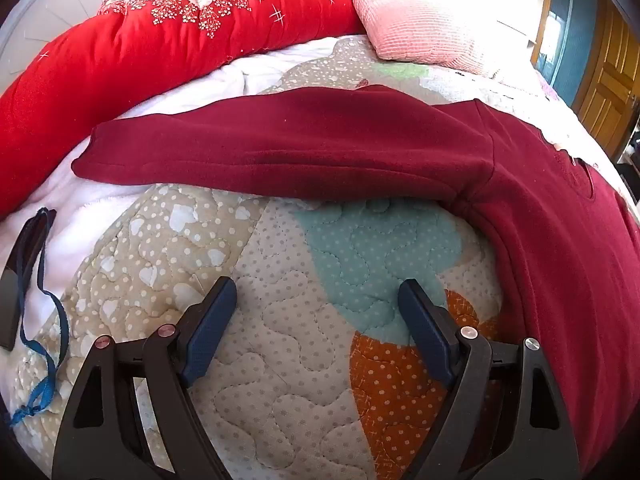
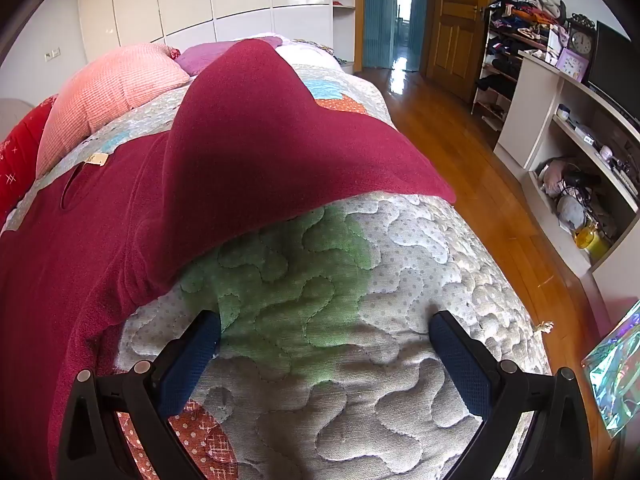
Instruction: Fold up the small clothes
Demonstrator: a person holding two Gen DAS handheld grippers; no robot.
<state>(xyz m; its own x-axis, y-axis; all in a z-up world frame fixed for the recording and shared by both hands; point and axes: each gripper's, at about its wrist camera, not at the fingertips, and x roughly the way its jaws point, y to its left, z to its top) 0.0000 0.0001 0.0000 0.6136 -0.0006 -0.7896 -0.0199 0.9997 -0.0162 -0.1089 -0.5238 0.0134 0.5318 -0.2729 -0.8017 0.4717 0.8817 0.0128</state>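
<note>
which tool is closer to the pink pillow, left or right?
Hard to call. The pink pillow lies far behind the sweater from both open tools: up-right of the left tool, up-left of the right tool.

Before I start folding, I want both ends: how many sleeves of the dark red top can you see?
2. One sleeve lies stretched across the quilt beyond the left gripper; the other sleeve is spread ahead of the right gripper.

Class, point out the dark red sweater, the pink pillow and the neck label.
dark red sweater (image 1: 304, 152): left wrist view, middle of the outstretched sleeve.
pink pillow (image 2: 116, 84): right wrist view, its ribbed face.
neck label (image 2: 97, 159): right wrist view, label's centre.
</note>
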